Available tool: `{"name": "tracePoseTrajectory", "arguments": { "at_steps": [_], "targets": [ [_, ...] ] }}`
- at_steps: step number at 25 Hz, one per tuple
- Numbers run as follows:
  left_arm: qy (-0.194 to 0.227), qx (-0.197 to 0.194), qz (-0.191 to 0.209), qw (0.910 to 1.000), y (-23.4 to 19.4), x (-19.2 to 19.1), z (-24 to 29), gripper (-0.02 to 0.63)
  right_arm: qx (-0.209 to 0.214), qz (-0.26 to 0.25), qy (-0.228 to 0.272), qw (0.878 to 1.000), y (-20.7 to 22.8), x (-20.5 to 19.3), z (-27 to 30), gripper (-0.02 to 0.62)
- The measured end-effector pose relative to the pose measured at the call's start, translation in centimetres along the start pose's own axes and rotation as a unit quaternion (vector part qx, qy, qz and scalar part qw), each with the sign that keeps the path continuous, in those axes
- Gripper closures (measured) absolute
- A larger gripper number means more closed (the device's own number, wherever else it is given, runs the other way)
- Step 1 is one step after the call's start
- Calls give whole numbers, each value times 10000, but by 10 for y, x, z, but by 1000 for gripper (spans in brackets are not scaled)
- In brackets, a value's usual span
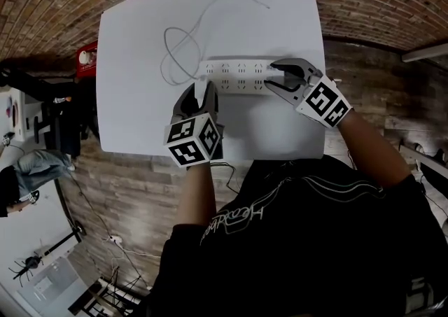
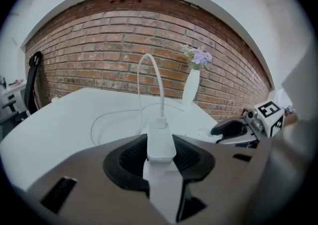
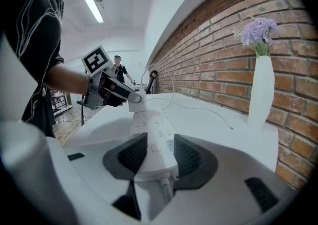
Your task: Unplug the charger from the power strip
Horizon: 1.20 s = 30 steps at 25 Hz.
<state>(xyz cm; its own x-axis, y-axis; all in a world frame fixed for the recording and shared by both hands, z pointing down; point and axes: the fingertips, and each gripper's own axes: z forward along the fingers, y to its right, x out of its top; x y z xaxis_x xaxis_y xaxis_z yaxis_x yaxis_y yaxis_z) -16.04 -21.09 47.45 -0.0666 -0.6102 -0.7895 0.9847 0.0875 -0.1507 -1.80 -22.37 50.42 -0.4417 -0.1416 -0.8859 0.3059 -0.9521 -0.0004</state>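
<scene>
Holding the white charger (image 2: 160, 142) between its pads, your left gripper (image 1: 203, 89) has its jaws closed partway, pressing on both sides of the charger's body. The charger sits at the left end of the power strip (image 1: 234, 74), which lies across the white desk (image 1: 140, 113). No view lets you tell whether the prongs are in the socket or just clear of it. The charger's thin white cable (image 1: 178, 50) rises from its far end and loops over the desk toward the far edge. Your right gripper (image 1: 271, 75) is clamped on the strip's right end, one pad on each long side, with the strip's own cord coming out between the jaws. A tall white vase (image 2: 191, 87) with pale purple flowers stands at the desk's far edge, against the brick wall (image 2: 99, 45)
</scene>
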Motion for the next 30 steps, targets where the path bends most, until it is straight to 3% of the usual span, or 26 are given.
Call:
{"name": "tracePoseTrajectory", "arguments": {
  "at_steps": [3, 6, 8, 11, 13, 15, 18, 20, 22, 26, 28, 30],
  "targets": [
    [46, 319, 685, 9971, 5, 4, -2, 472, 2, 7, 19, 10000, 0, 0, 0, 446],
    [82, 408, 907, 9950, 9, 6, -4, 472, -2, 0, 48, 10000, 0, 0, -1, 446],
    [56, 285, 716, 9970, 8, 5, -5, 472, -2, -3, 49, 10000, 0, 1, -1, 446],
    [-2, -22, -20, 10000, 2, 2, -3, 469, 5, -16, 14, 10000, 0, 0, 0, 448],
    [-4, -57, -187, 9998, 0, 1, -3, 468, 3, -46, 14, 10000, -1, 0, 0, 448],
    [18, 104, 106, 9999, 1, 2, -4, 469, -2, -66, 28, 10000, -1, 0, 0, 449],
    [60, 441, 859, 9953, 8, 4, -7, 472, 19, -63, 44, 10000, -1, 1, -1, 451],
    [105, 472, 999, 9938, 11, 7, -8, 472, 30, -63, 66, 10000, -2, 1, -2, 453],
    [93, 329, 772, 9964, 10, 7, -9, 472, 29, -65, 75, 9999, -2, 1, -2, 453],
    [43, 35, -69, 10000, 4, 5, -9, 469, 51, -79, 46, 9999, -3, 1, -2, 454],
    [44, 30, -156, 9999, 2, 4, -9, 468, 57, -84, 35, 9999, -2, 1, -2, 454],
    [58, 157, 137, 9998, 3, 5, -10, 469, 61, -86, 36, 9999, -3, 1, -1, 454]
  ]
}}
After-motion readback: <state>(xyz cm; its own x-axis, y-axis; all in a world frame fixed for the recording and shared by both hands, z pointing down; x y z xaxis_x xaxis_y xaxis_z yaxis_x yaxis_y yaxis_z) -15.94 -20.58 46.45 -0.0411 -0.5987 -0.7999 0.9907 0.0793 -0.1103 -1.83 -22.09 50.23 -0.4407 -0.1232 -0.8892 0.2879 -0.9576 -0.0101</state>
